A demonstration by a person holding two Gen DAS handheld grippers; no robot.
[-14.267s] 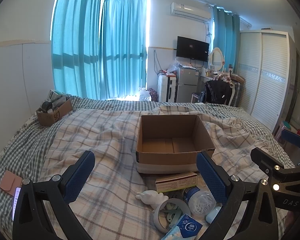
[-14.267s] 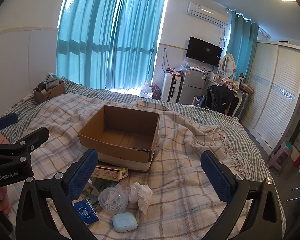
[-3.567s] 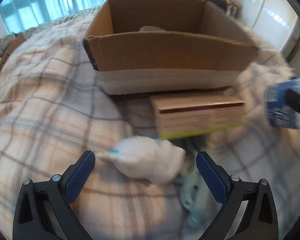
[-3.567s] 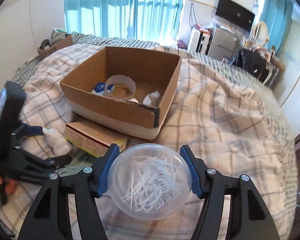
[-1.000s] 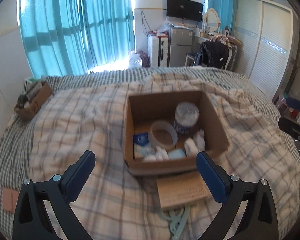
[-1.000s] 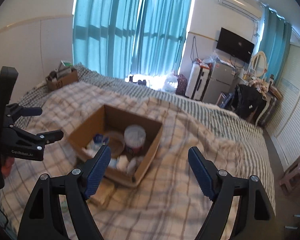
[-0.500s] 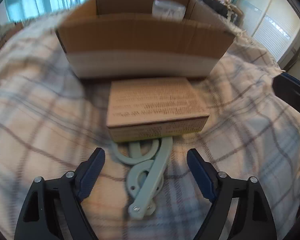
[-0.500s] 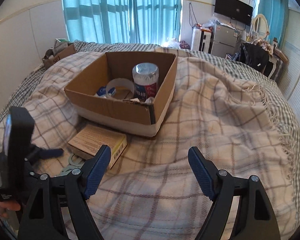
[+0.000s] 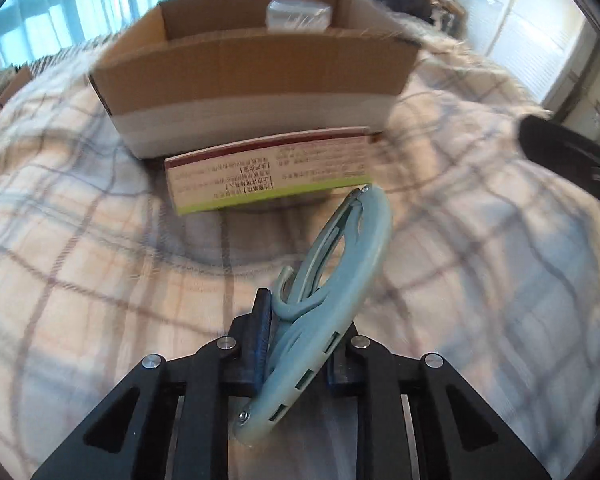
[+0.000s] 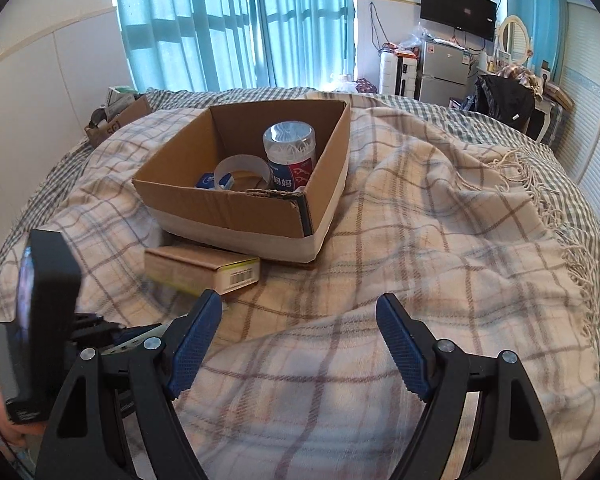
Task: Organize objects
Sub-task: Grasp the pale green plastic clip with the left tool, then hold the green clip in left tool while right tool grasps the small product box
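My left gripper (image 9: 296, 344) is shut on a pale green plastic hook-shaped clip (image 9: 340, 276) and holds it just above the plaid blanket. In front of it lies a flat medicine box (image 9: 268, 172) against the open cardboard box (image 9: 252, 80). In the right wrist view the cardboard box (image 10: 236, 204) holds a cotton-swab jar (image 10: 289, 156), a tape roll (image 10: 242, 168) and a blue packet (image 10: 207, 180). The medicine box (image 10: 202, 270) lies before it. My right gripper (image 10: 300, 344) is open and empty above the blanket, right of the left gripper's body (image 10: 48, 320).
The plaid blanket (image 10: 440, 240) covers the bed, with a fringe at the right edge. A small cardboard box (image 10: 116, 120) of items sits at the far left by the wall. Curtains, a fridge and a wardrobe stand beyond the bed.
My left gripper has closed on the green clip and lifted it off the blanket. The right gripper has stayed open and moved slightly closer to the bed.
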